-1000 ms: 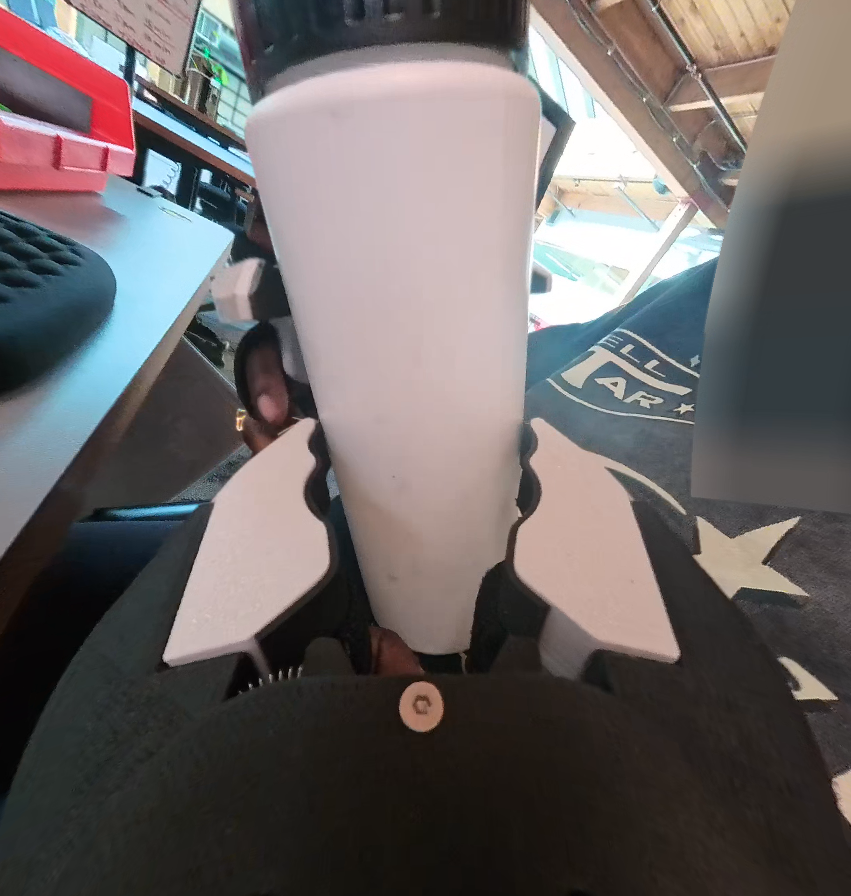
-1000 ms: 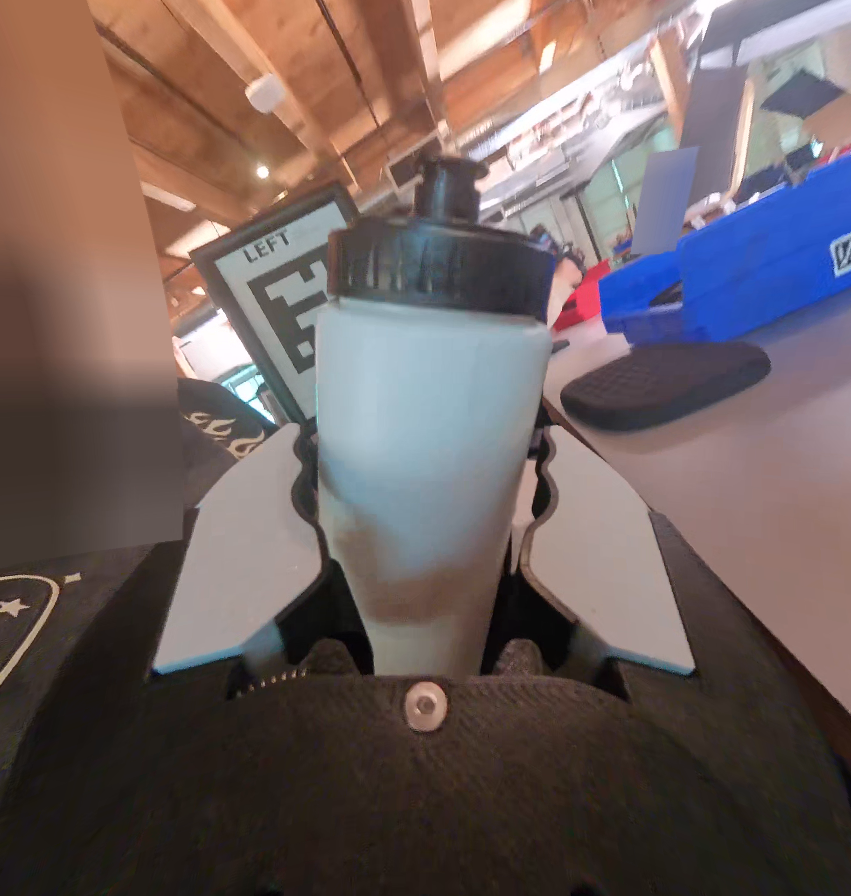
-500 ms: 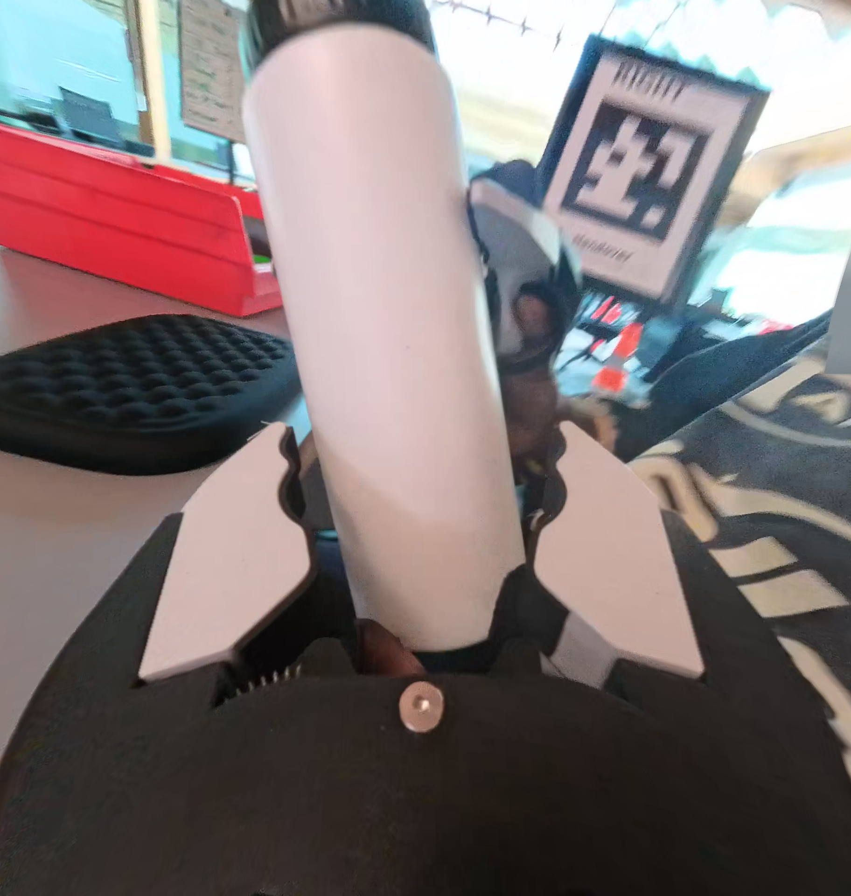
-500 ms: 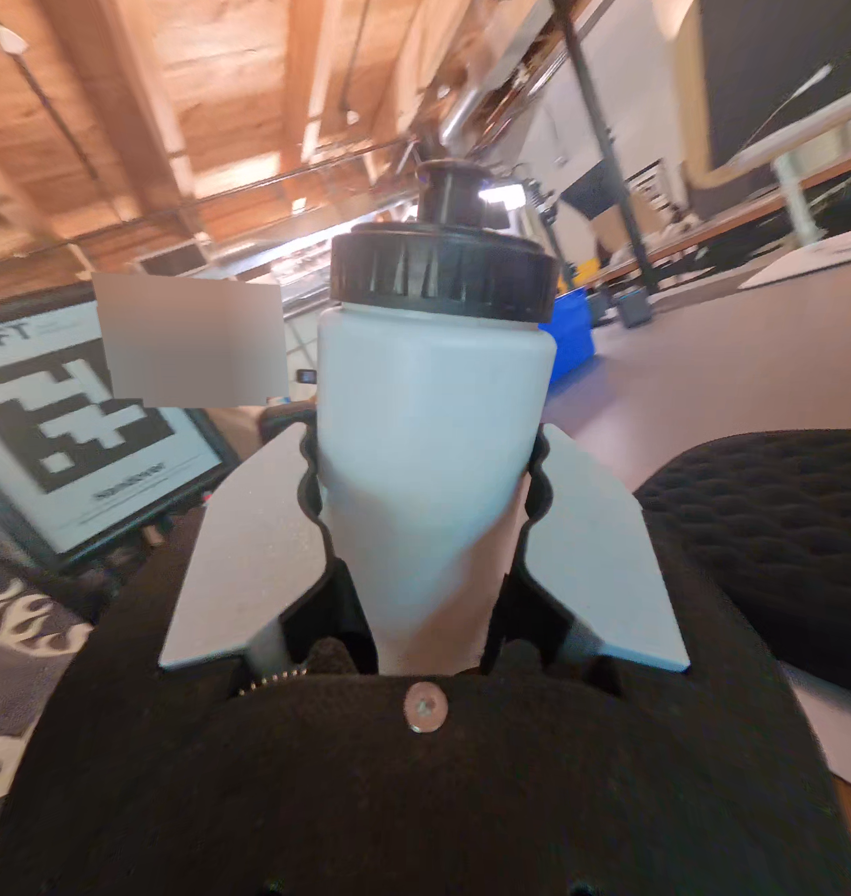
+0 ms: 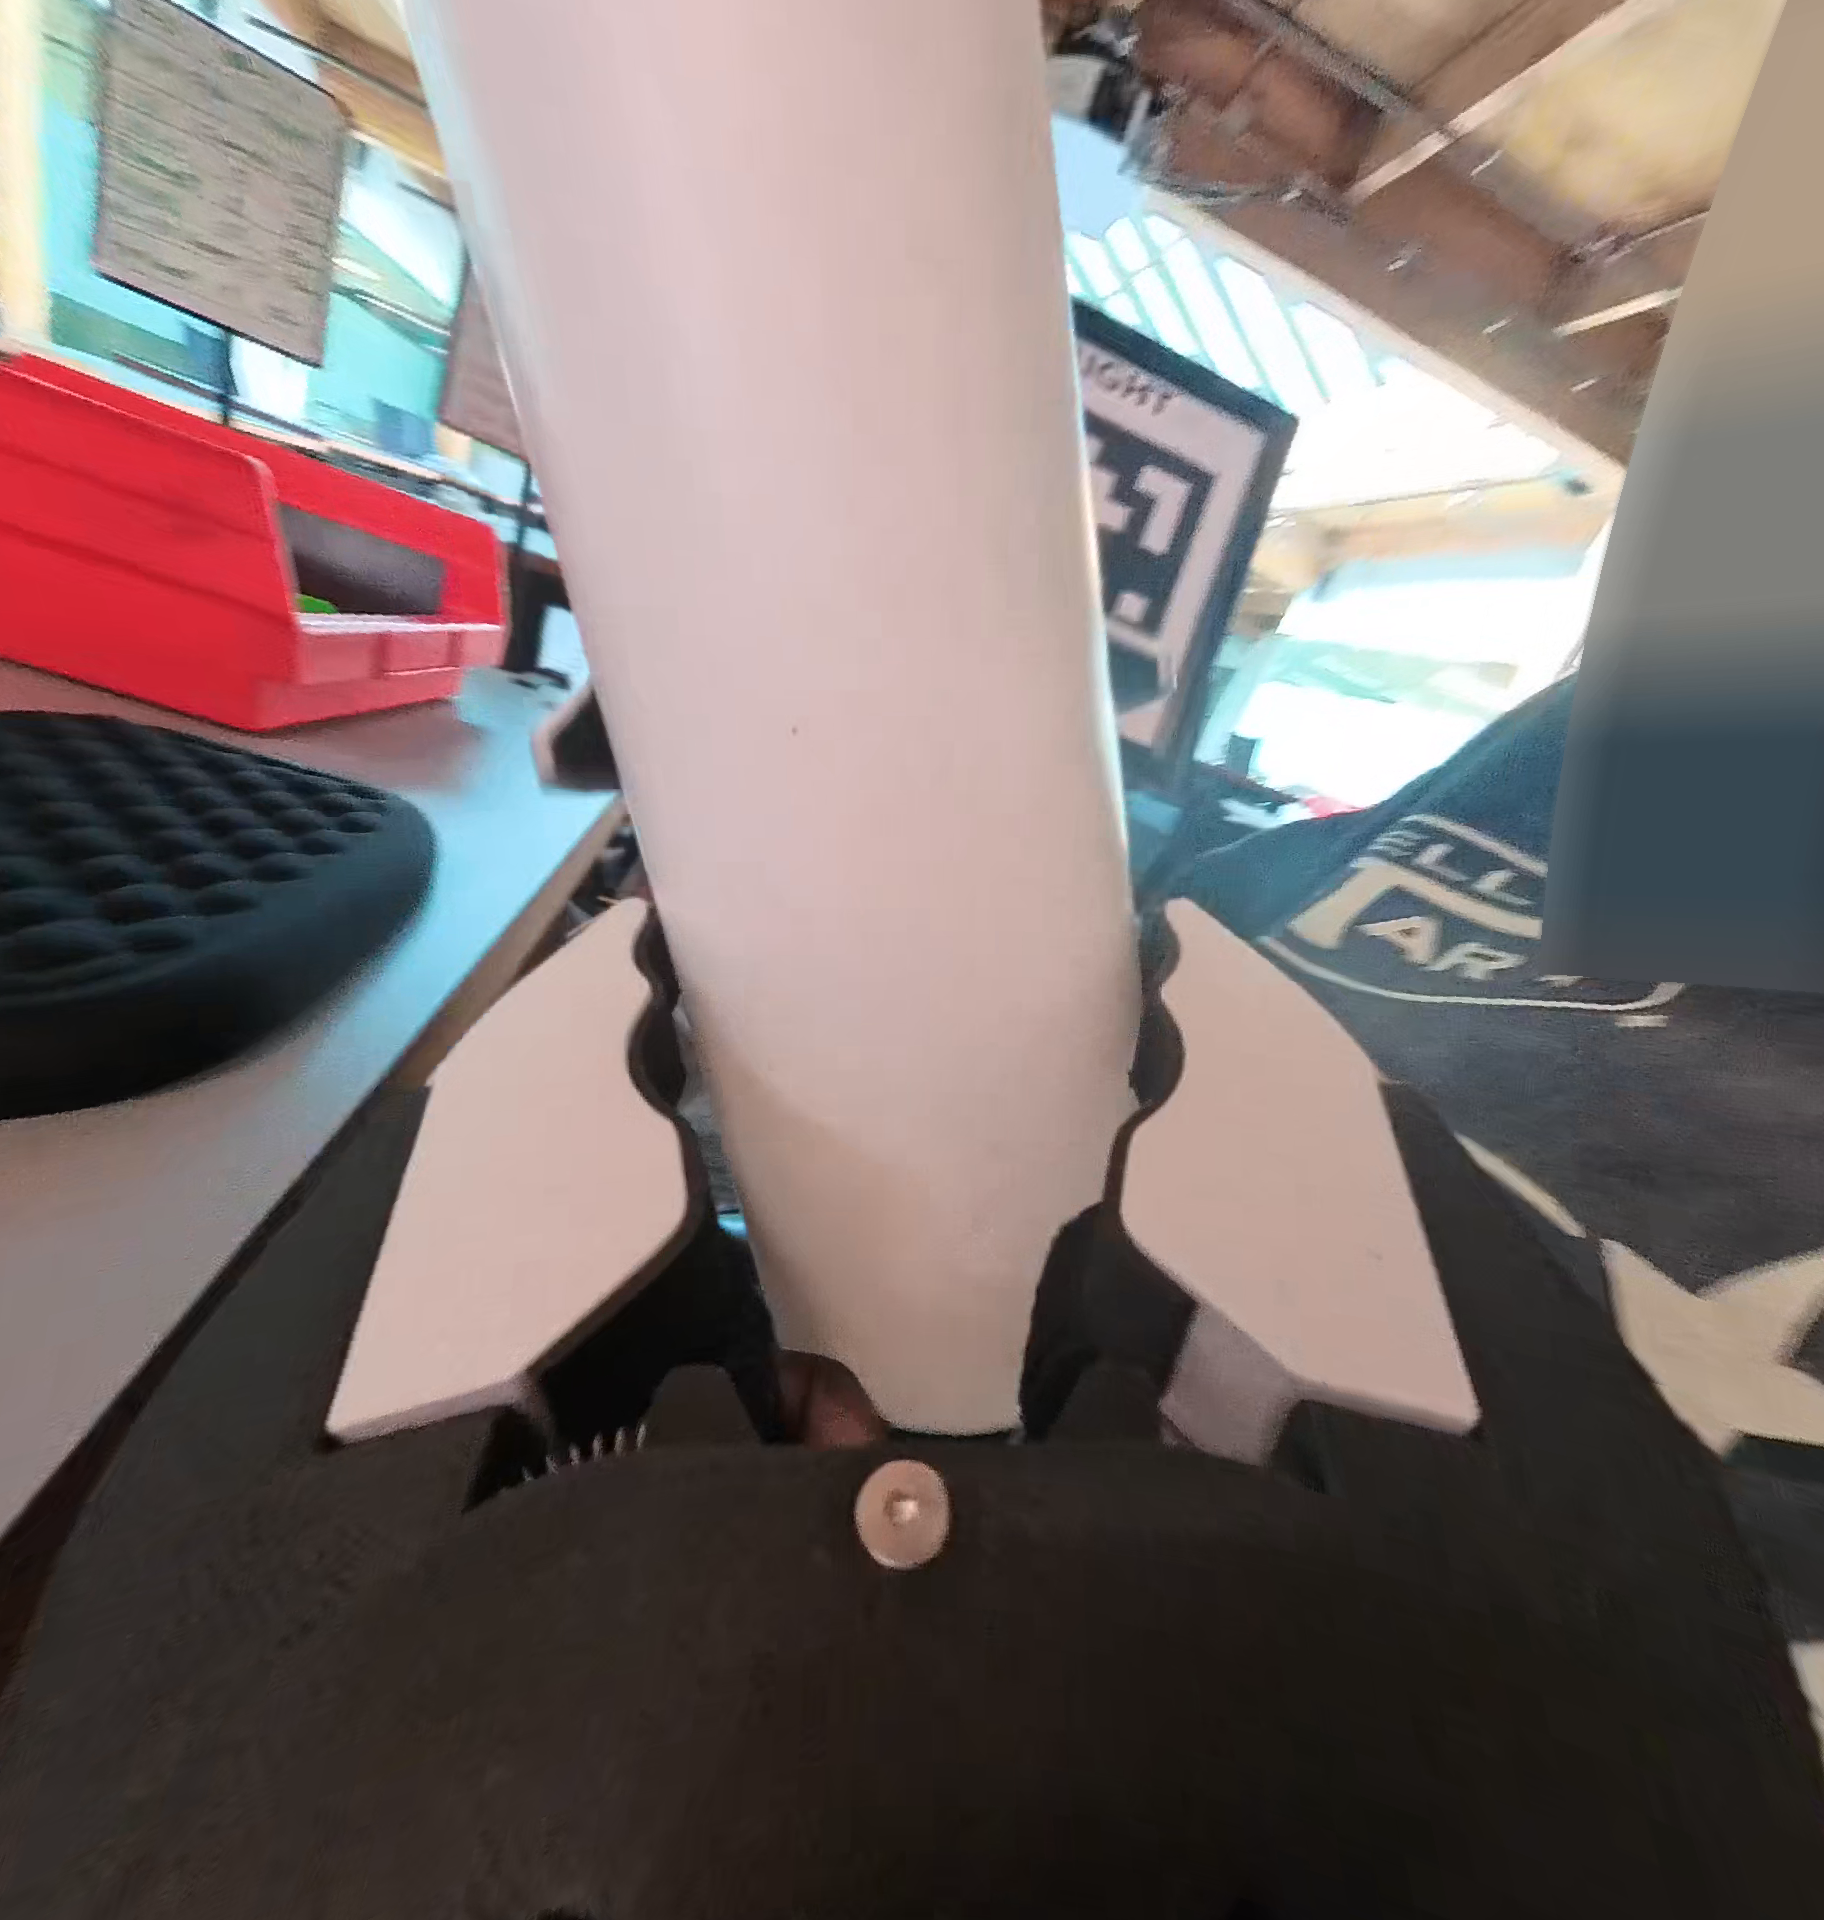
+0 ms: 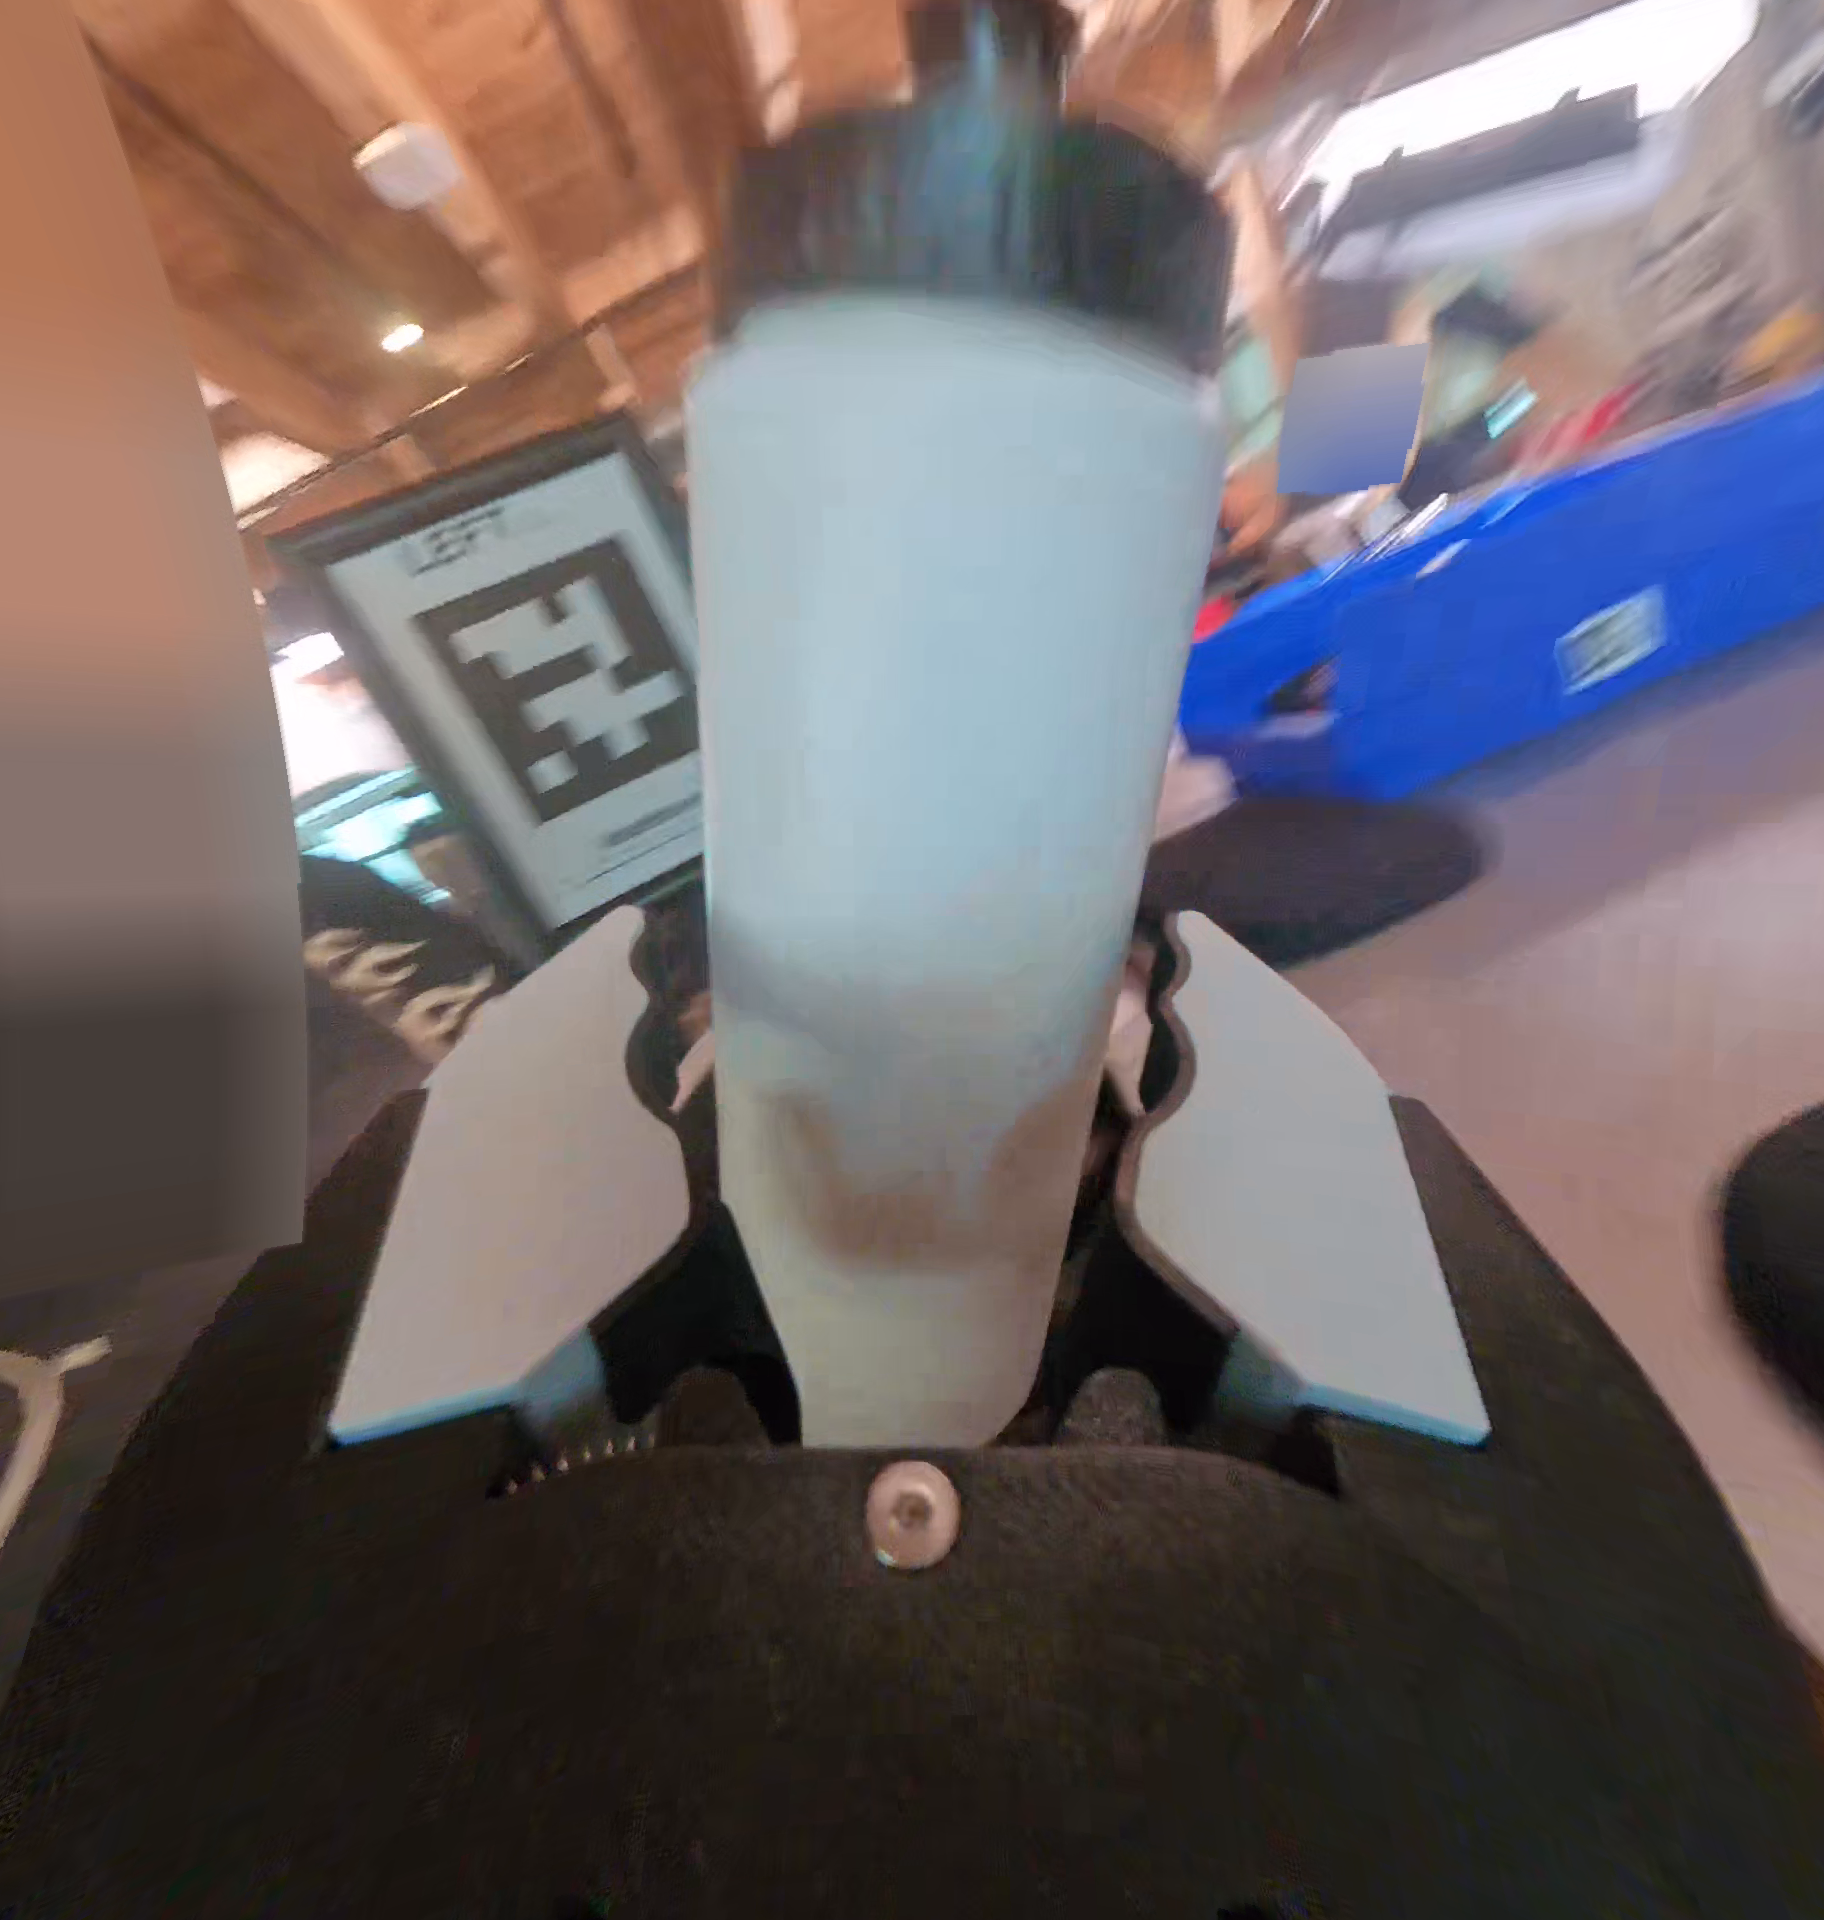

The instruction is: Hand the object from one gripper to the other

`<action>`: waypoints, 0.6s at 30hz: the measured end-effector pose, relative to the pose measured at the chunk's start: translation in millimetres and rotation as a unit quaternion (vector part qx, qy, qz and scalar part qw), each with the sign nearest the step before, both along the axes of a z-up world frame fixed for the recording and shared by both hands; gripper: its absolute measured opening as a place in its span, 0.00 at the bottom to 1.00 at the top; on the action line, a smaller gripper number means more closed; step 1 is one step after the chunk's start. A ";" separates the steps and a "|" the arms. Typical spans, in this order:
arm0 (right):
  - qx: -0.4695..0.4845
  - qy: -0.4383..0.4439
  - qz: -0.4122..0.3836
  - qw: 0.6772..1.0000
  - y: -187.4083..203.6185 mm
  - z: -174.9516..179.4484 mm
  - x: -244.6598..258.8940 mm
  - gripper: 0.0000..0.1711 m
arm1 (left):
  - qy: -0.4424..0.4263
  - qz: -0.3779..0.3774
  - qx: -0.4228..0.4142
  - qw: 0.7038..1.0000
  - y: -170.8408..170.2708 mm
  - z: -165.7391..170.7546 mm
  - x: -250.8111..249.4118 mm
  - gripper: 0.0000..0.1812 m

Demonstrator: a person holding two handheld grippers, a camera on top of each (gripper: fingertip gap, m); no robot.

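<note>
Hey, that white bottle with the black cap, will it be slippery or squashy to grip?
Probably slippery: the white bottle has a smooth, plain wall. Likely fairly stiff: no dent shows where the left claw clamps it. Being tall, narrow and round, it may tip if stood or roll if laid down.

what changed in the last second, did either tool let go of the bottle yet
No release is visible. The left tool and right tool both still have fingers against the white bottle. Both tools swung with the bottle, so the backgrounds shifted: the red bin and black pad moved across the left view and back.
</note>
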State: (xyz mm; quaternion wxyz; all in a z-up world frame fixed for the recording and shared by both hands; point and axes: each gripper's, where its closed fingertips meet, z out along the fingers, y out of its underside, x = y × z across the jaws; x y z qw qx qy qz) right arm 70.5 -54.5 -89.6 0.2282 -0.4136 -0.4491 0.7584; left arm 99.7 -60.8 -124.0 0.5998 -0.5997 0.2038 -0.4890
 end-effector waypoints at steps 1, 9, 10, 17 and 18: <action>-0.016 -0.013 0.048 0.999 -9.3 -4.8 1.8 0.52 | -0.012 -0.020 -0.006 1.000 -3.4 1.2 0.5 0.47; -0.035 -0.012 0.011 0.999 -7.5 -12.2 -10.8 0.48 | 0.008 0.002 -0.035 0.999 4.9 -7.3 -3.5 0.46; -0.016 -0.012 -0.027 0.999 0.1 -13.6 -13.1 0.48 | 0.027 0.034 -0.031 0.999 11.1 -10.8 -7.9 0.46; 0.064 0.006 -0.217 0.974 30.6 -13.5 -17.6 0.48 | 0.142 0.169 0.019 0.975 30.4 -21.4 -16.4 0.50; 0.068 0.010 -0.231 0.970 31.3 -13.4 -18.0 0.48 | 0.160 0.180 0.022 0.970 32.4 -24.5 -15.7 0.50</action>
